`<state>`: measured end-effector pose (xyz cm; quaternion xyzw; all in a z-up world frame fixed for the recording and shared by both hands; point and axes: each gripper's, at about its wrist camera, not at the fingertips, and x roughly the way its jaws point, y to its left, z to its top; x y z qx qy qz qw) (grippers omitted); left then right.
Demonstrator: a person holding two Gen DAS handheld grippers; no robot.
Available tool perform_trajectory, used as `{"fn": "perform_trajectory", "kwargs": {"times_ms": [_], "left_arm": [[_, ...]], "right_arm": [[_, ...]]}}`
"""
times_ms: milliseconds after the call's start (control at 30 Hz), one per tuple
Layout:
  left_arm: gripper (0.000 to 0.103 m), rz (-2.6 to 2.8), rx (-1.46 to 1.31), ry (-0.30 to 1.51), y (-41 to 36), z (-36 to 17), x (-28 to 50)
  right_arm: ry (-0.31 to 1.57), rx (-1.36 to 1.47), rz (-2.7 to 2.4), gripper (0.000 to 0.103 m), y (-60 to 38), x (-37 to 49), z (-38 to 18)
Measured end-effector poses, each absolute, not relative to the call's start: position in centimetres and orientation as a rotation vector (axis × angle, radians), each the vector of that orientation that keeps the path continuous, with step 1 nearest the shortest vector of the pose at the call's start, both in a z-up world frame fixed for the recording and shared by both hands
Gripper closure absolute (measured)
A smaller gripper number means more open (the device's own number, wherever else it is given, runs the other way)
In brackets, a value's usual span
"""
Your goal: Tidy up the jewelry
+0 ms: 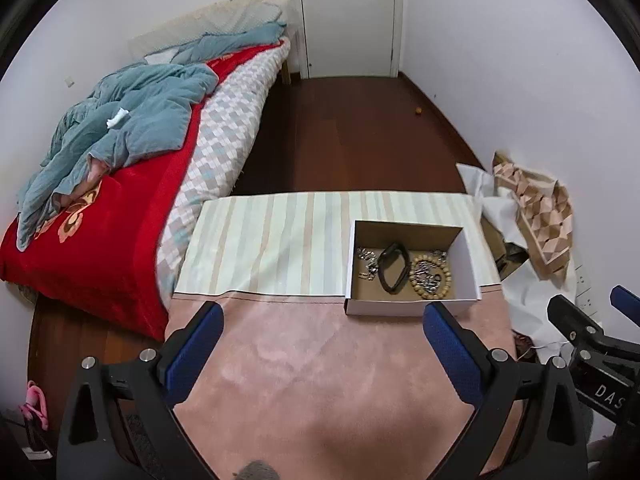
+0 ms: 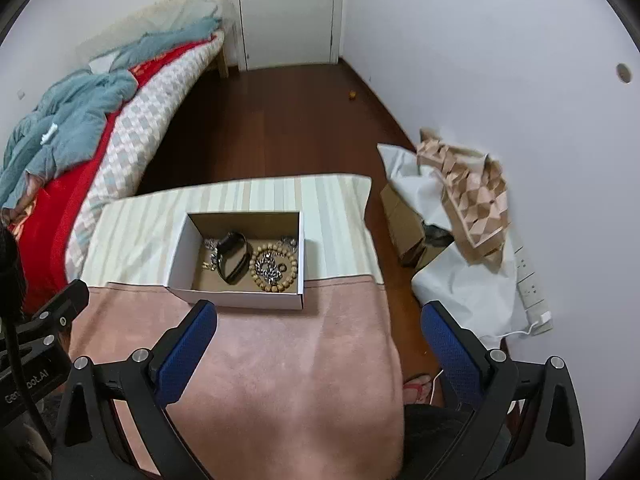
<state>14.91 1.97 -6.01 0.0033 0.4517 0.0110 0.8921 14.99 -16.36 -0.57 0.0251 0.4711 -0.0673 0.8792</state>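
A white cardboard box [image 1: 384, 307] [image 2: 180, 256] stands open on the table where striped cloth meets pink cloth. Inside lie a black band [image 1: 394, 267] [image 2: 233, 258], a wooden bead bracelet [image 1: 434, 276] [image 2: 276, 268] with silver chain in its ring, and more silver chain [image 1: 367, 262] [image 2: 210, 254] at the left. My left gripper [image 1: 323, 316] hangs open above the pink cloth, short of the box, nothing between its blue pads. My right gripper [image 2: 318, 314] is also open and empty, its left finger near the box's front wall. Its black body [image 1: 592, 340] shows at the right of the left wrist view.
A bed [image 1: 120, 208] with red cover and blue-grey quilt runs along the left of the table. Dark wood floor [image 2: 280, 128] leads to a white door [image 2: 288, 8]. Right of the table lie white sheeting, a cardboard box [image 2: 404, 224] and a patterned bag [image 2: 476, 200] against the wall.
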Motion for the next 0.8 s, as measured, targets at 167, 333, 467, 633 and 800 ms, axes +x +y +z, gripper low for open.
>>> {"fn": "perform_trajectory", "kwargs": {"times_ms": [167, 333, 467, 633, 800], "left_arm": [[0.001, 0.032, -0.003, 0.869, 2.6, -2.8, 11.9], [0.001, 0.027, -0.012, 0.821, 3.0, -0.1, 9.1], [0.001, 0.015, -0.015, 0.803, 3.3, 1.3, 7.4], [0.001, 0.007, -0.025, 0.792, 3.6, 2.9, 5.2], [0.001, 0.008, -0.040, 0.784, 4.1, 4.3, 3.8]], "right_arm": [[0.925, 0.053, -0.136, 0.000, -16.2, 11.7, 2.9], [0.869, 0.057, -0.127, 0.000, -15.7, 8.2, 6.2], [0.823, 0.052, -0.120, 0.000, -15.3, 5.9, 8.6], [0.769, 0.045, -0.112, 0.000, -14.9, 3.2, 11.2], [0.750, 0.039, -0.096, 0.000, -14.3, 1.2, 13.1]]}}
